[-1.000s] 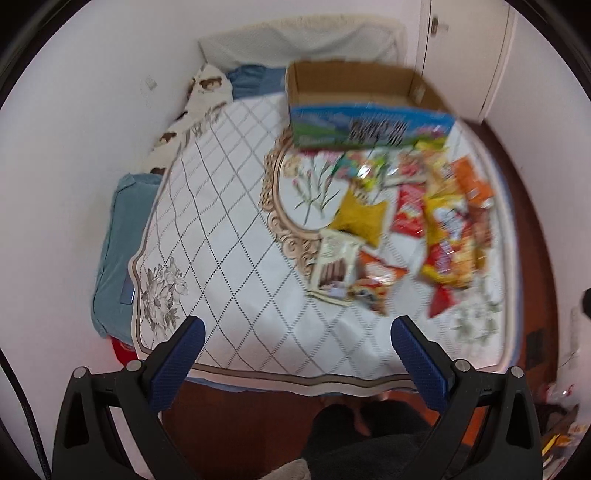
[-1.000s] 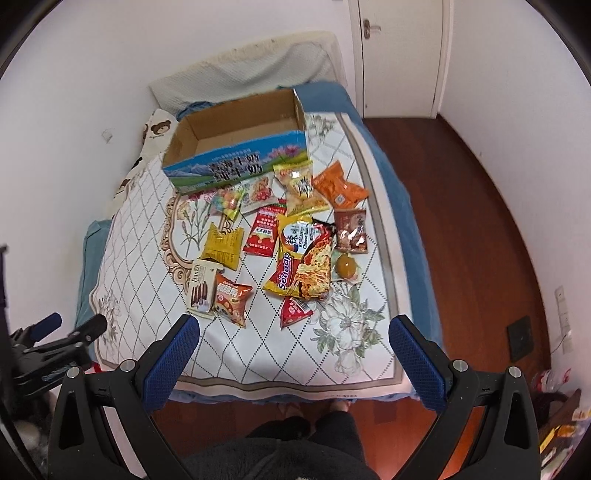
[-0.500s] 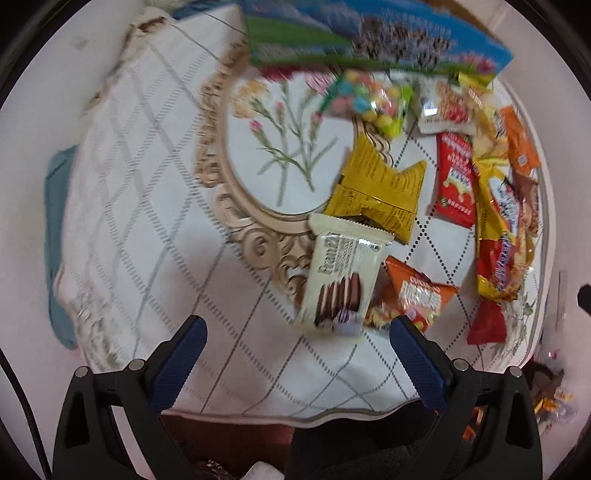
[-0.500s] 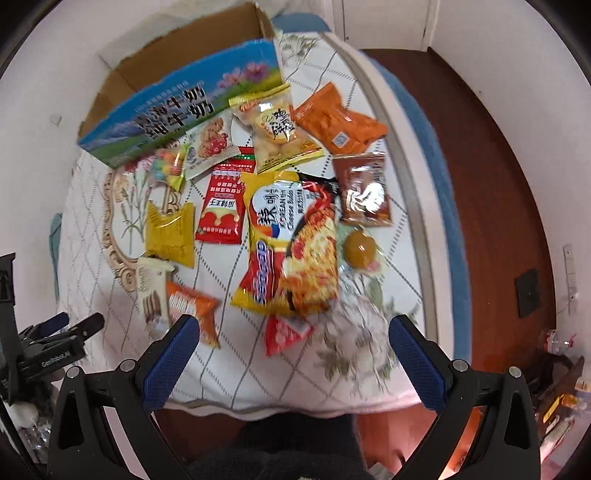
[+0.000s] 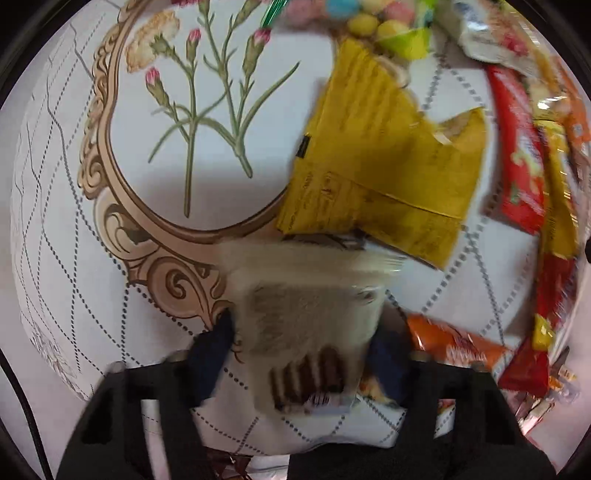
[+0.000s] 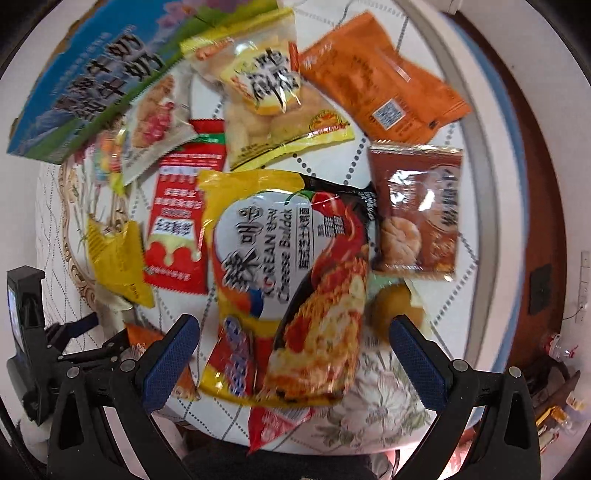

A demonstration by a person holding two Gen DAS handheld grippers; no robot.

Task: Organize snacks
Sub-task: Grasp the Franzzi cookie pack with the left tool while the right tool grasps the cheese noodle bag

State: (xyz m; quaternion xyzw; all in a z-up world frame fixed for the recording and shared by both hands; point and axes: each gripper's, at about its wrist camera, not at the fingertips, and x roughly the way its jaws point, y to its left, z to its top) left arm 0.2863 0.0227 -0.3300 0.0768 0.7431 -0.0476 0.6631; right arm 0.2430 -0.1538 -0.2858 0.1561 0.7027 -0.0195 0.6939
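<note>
We are closing the left gripper on the cream packet of chocolate biscuit sticks lying on the quilted white bedspread, its pads touching both sides (blurred). Our right gripper is hanging wide apart over the yellow noodle bag, gripping nothing.

Right hand-held gripper with jaws wide apart above yellow noodle packet, snacks spread on quilted bedspread

Motion-blurred cream biscuit packet between left gripper pads, contact unclear; candy bag cropped.
</note>
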